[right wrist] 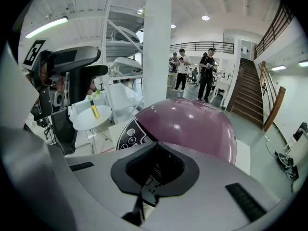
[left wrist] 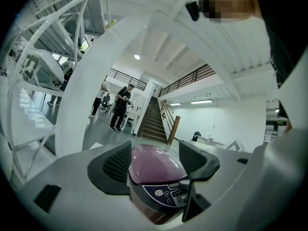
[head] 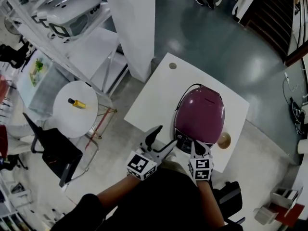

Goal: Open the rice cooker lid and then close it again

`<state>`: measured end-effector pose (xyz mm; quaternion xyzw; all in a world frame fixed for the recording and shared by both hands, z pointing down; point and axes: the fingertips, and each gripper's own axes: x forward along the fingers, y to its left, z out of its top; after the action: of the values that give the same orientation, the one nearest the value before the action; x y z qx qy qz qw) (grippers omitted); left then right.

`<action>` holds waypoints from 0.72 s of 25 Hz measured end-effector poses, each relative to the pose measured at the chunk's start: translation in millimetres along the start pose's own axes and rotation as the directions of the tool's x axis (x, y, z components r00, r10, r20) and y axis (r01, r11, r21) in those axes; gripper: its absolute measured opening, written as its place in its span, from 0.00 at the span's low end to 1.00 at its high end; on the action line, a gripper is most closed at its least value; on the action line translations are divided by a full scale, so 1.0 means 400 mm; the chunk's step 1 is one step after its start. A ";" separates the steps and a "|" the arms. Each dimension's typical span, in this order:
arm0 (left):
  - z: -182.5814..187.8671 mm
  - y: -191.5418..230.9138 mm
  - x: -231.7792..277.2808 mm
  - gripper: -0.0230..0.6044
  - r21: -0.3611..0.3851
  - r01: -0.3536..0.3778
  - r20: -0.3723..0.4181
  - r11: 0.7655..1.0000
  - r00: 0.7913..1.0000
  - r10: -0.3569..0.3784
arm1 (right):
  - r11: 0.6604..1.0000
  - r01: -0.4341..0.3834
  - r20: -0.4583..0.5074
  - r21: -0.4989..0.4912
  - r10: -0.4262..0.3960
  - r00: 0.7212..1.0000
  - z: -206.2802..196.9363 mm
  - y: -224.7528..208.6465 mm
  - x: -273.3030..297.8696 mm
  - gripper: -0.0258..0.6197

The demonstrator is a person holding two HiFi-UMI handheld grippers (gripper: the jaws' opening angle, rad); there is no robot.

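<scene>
A purple rice cooker (head: pixel 199 112) stands on a white square table (head: pixel 154 97) with its lid (right wrist: pixel 192 124) down. Its dark control panel (right wrist: pixel 129 137) faces me. My right gripper (head: pixel 196 146) is shut with nothing between its jaws, and its tips rest at the cooker's front edge over the panel; in the right gripper view (right wrist: pixel 155 165) the lid fills the space just beyond the closed jaws. My left gripper (head: pixel 161 137) is open to the left of the cooker's front, apart from it. In the left gripper view (left wrist: pixel 156 160) the cooker (left wrist: pixel 156 165) shows between the spread pads.
A beige round object (head: pixel 224 140) lies on the table right of the cooker. To the left stand a round side table (head: pixel 65 114) with a yellow bottle (head: pixel 77 103), a black chair (head: pixel 53 150) and a white pillar (head: pixel 134 28). People stand far off (right wrist: pixel 207 73).
</scene>
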<state>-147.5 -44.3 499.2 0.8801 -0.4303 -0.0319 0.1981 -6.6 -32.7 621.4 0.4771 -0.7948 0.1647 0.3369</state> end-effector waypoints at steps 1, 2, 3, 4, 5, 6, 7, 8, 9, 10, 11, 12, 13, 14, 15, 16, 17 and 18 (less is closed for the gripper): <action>-0.002 -0.003 0.003 0.50 0.000 0.005 -0.001 1.000 1.000 -0.005 | 1.000 0.010 -0.003 -0.003 -0.010 1.000 -0.001 -0.001 0.000 0.04; -0.005 -0.006 0.006 0.49 0.000 0.009 -0.002 1.000 1.000 -0.009 | 1.000 0.018 -0.006 -0.007 -0.018 1.000 -0.002 -0.001 0.000 0.04; -0.006 -0.007 0.007 0.49 0.000 0.013 -0.004 1.000 1.000 -0.013 | 1.000 0.024 -0.008 -0.010 -0.024 1.000 -0.002 -0.001 0.000 0.04; -0.007 -0.006 0.007 0.49 0.000 0.015 -0.005 1.000 1.000 -0.015 | 1.000 0.027 -0.009 -0.013 -0.027 1.000 -0.002 0.001 0.001 0.04; -0.008 -0.006 0.007 0.49 -0.001 0.017 -0.006 1.000 1.000 -0.017 | 0.999 0.029 -0.010 -0.017 -0.029 1.000 -0.002 0.002 0.001 0.04; -0.008 -0.006 0.008 0.49 -0.001 0.019 -0.008 1.000 1.000 -0.019 | 0.999 0.029 -0.013 -0.023 -0.029 0.999 -0.002 0.004 0.002 0.04; -0.007 -0.006 0.009 0.49 0.000 0.021 -0.008 1.000 1.000 -0.021 | 0.999 0.029 -0.016 -0.030 -0.030 0.999 -0.003 0.004 0.002 0.04; -0.006 -0.007 0.011 0.49 0.002 0.023 -0.009 1.000 1.000 -0.023 | 0.999 0.030 -0.018 -0.035 -0.031 0.999 -0.003 0.004 0.002 0.04; -0.005 -0.007 0.013 0.49 0.004 0.025 -0.010 1.000 1.000 -0.025 | 0.999 0.031 -0.017 -0.037 -0.032 0.999 -0.003 0.003 0.002 0.04; -0.002 -0.007 0.014 0.49 0.006 0.027 -0.010 1.000 1.000 -0.027 | 0.999 0.034 -0.011 -0.037 -0.034 0.999 -0.001 0.002 0.002 0.04; 0.000 -0.006 0.015 0.49 0.008 0.028 -0.009 1.000 1.000 -0.028 | 0.999 0.036 0.001 -0.035 -0.036 0.999 0.002 0.001 0.001 0.04; 0.002 -0.005 0.016 0.49 0.010 0.030 -0.008 1.000 1.000 -0.030 | 0.999 0.037 0.018 -0.032 -0.037 0.999 0.004 0.001 0.000 0.04; 0.002 -0.005 0.016 0.49 0.011 0.032 -0.007 0.999 0.999 -0.032 | 0.999 0.036 0.038 -0.024 -0.035 0.999 0.006 0.000 -0.002 0.04; 0.002 -0.006 0.017 0.49 0.013 0.034 -0.007 0.999 0.999 -0.034 | 0.999 0.033 0.056 -0.009 -0.033 0.998 0.006 -0.002 -0.003 0.04; 0.001 -0.007 0.018 0.49 0.014 0.037 -0.007 0.999 0.999 -0.037 | 1.000 0.029 0.069 0.008 -0.030 0.997 0.005 -0.004 -0.005 0.04; 0.000 -0.009 0.019 0.49 0.015 0.041 -0.008 0.999 0.999 -0.041 | 0.999 0.027 0.075 0.020 -0.028 0.997 0.005 -0.005 -0.005 0.04; 0.000 -0.011 0.020 0.49 0.016 0.044 -0.009 0.999 0.999 -0.044 | 0.999 0.027 0.075 0.022 -0.029 0.997 0.006 -0.005 -0.004 0.04; 0.000 -0.013 0.020 0.49 0.016 0.046 -0.009 0.999 0.999 -0.046 | 0.999 0.030 0.072 0.015 -0.031 0.997 0.007 -0.003 -0.003 0.04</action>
<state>-138.6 -47.4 498.1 0.8915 -0.4093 -0.0290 0.1920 -6.0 -34.0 618.5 0.4974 -0.7979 0.1477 0.3069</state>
